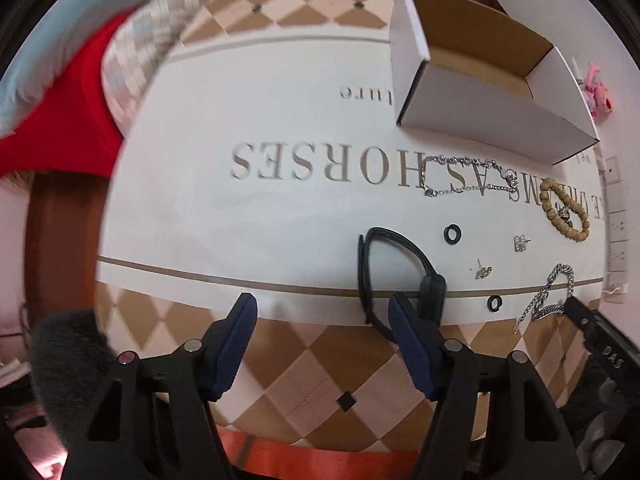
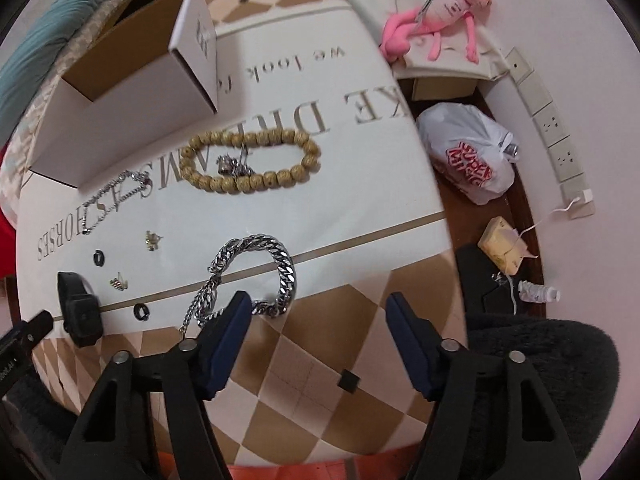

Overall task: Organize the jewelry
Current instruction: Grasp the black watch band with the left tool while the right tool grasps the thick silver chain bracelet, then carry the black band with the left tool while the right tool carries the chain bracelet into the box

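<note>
Standing wide and empty: left gripper [image 1: 322, 316], right gripper [image 2: 318, 314], both low over the near mat [image 1: 280, 208] edge.
Nearest: chunky silver chain [image 2: 256, 272], just beyond the right gripper's left finger; black watch [image 1: 396, 272] by the left gripper's right finger.
Beyond: rings, studs, beaded bracelet [image 2: 250, 166], thin chain.
Farthest: empty box [image 1: 480, 80].
Step, judged: first pick. Next: shift left, close on chain.

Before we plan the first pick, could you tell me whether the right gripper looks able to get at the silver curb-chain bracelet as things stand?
Probably yes. The right gripper is open and the silver curb-chain bracelet lies flat on the cloth just ahead of its left finger, with nothing lying over it; it would need to shift slightly left.
</note>
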`<state>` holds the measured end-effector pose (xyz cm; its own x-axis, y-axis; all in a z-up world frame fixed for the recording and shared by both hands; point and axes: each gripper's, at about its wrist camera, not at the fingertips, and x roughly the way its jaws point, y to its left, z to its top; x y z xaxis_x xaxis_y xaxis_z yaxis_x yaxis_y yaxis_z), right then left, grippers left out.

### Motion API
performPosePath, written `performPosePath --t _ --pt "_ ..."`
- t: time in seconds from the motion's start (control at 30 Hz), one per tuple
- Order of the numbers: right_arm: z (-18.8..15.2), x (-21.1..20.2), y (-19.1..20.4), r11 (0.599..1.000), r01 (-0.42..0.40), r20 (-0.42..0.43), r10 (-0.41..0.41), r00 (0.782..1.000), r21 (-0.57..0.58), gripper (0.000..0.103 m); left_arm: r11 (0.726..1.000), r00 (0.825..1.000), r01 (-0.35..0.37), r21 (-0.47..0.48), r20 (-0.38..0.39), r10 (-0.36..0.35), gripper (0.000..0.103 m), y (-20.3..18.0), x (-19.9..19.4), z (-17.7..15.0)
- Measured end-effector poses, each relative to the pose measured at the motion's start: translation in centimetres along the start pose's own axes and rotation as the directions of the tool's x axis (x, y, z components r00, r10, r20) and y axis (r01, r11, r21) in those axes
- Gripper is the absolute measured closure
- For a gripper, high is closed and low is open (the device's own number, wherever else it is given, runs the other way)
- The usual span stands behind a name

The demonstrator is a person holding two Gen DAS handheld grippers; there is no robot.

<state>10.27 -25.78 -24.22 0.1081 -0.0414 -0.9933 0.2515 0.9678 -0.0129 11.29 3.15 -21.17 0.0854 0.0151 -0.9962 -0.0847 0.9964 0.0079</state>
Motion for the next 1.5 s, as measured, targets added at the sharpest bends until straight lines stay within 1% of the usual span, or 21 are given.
performPosePath --t 0.1,0.13,0.17,0.2,0.23,0.27,0.33,0.37,0.43,0.47,0.5,0.57,0.67,0.73,0.9,0.93,1.1,1.27,1.4,1.5 --pt "0.2 0.7 0.1 1.000 -0.012 -0.009 0.012 1.000 0.002 0.041 0.998 0.998 0.054 -0.023 -0.028 -0.055 0.038 -0.1 1.4 0.2" --pt "0.2 0.8 0.1 1.000 -0.007 0.002 0.007 1.000 0.005 0.041 0.998 0.998 0.060 -0.024 -0.031 -0.060 0.038 -0.1 1.8 0.3" --pt "0.2 0.6 0.1 1.000 -0.003 0.002 0.003 1.000 0.003 0.042 0.998 0.997 0.066 -0.021 -0.034 -0.066 0.042 -0.3 2.1 0.4" --pt "0.2 0.7 0.2 1.000 0.001 0.005 -0.001 1.000 0.000 0.042 0.998 0.997 0.067 -0.018 -0.039 -0.068 0.056 -0.4 2.5 0.4" --pt "0.2 0.8 0.3 1.000 0.006 0.007 -0.006 1.000 0.001 0.043 0.997 0.997 0.070 -0.014 -0.043 -0.071 0.068 -0.4 2.9 0.4" --pt "0.2 0.7 0.3 1.000 0.012 0.009 -0.012 1.000 0.000 0.045 0.998 0.998 0.056 -0.003 -0.029 -0.056 0.069 -0.5 2.9 0.4" --pt "-0.1 0.6 0.5 1.000 0.016 0.025 -0.016 1.000 -0.006 0.048 0.998 0.998 0.060 0.023 -0.010 -0.059 0.092 -0.7 3.0 0.3" --pt "-0.2 0.5 0.5 1.000 0.017 0.031 -0.016 0.999 -0.009 0.053 0.998 0.999 0.049 0.032 -0.001 -0.049 0.096 -0.8 3.0 0.2" --pt "-0.4 0.2 0.7 1.000 0.016 0.042 -0.016 0.999 -0.021 0.069 0.998 0.999 0.038 0.054 0.012 -0.039 0.097 -0.9 3.0 0.1" --pt "-0.5 0.1 0.8 1.000 0.013 0.043 -0.012 0.999 -0.024 0.088 0.998 0.999 0.035 0.061 0.019 -0.036 0.097 -1.0 3.0 0.0" --pt "-0.6 0.1 0.8 1.000 0.007 0.039 -0.006 0.999 -0.023 0.094 0.997 0.999 0.033 0.067 0.025 -0.035 0.097 -1.0 3.0 -0.2" --pt "-0.7 -0.1 0.8 1.000 -0.012 0.037 0.012 0.999 -0.015 0.095 0.997 0.999 0.021 0.078 0.039 -0.024 0.098 -1.3 2.8 -0.4" --pt "-0.9 -0.5 0.4 0.997 -0.080 0.030 0.080 0.996 0.016 0.095 0.995 0.998 0.026 0.094 0.053 -0.031 0.099 -2.0 1.6 -0.6" --pt "-1.1 -1.4 0.2 0.992 -0.125 0.046 0.124 0.991 0.021 0.095 0.994 0.997 0.033 0.101 0.061 -0.039 0.099 -2.1 0.7 -0.8" --pt "-1.1 -4.4 0.6 0.983 -0.186 0.093 0.186 0.978 -0.011 0.095 0.992 0.994 0.058 0.111 0.081 -0.067 0.099 -2.7 -2.1 -0.9" --pt "-1.0 -5.0 0.7 0.980 -0.196 0.102 0.197 0.975 -0.018 0.095 0.991 0.993 0.064 0.113 0.087 -0.074 0.099 -2.8 -2.7 -0.5" --pt "-0.1 -8.1 1.6 0.969 -0.239 0.146 0.246 0.958 -0.060 0.095 0.988 0.985 0.092 0.120 0.133 -0.108 0.099 -3.3 -5.5 -0.2" --pt "1.5 -11.9 2.9 0.954 -0.276 0.209 0.295 0.932 -0.113 0.095 0.984 0.969 0.117 0.133 0.201 -0.142 0.099 -4.1 -8.4 2.1" --pt "3.8 -14.7 3.9 0.945 -0.290 0.259 0.322 0.911 -0.152 0.095 0.983 0.956 0.115 0.141 0.255 -0.148 0.099 -4.6 -10.1 5.0" --pt "5.8 -16.2 4.9 0.941 -0.282 0.294 0.327 0.898 -0.187 0.095 0.984 0.945 0.099 0.149 0.296 -0.140 0.099 -5.4 -11.5 7.3"
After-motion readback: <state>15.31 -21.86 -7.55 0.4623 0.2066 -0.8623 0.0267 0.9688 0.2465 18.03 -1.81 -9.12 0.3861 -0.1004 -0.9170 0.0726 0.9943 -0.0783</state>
